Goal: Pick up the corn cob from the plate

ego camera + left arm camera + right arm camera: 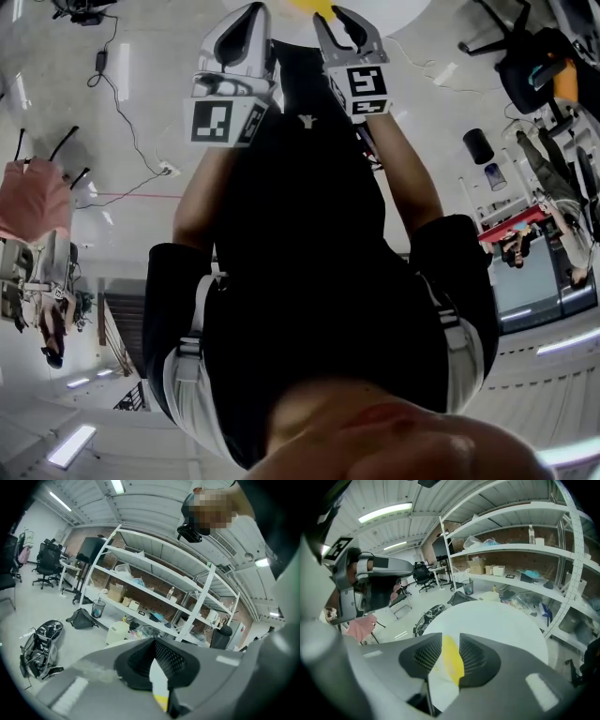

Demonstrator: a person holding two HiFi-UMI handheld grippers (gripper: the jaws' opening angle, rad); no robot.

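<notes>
Two claws over a round white table (501, 620) in a workshop lined with open white shelving (154, 573).

At the far left, black office chairs (47, 557) stand on the pale grey floor (28, 606), with dark bags (40, 644) dumped nearer. The shelving carries boxes and bottles along the brick wall, and strip lights run across the ceiling. The left gripper (155, 641) has its tips meeting and pinches nothing. To its right, the right gripper (450, 641) has its jaws apart. The corn cob (451, 660) shows in their gap as a smooth, bright yellow, tapering strip, lying beyond the pads on white and not pinched. Whether that white is the plate or the tabletop cannot be told. In the head view the yellow sits just past both sets of tips.
</notes>
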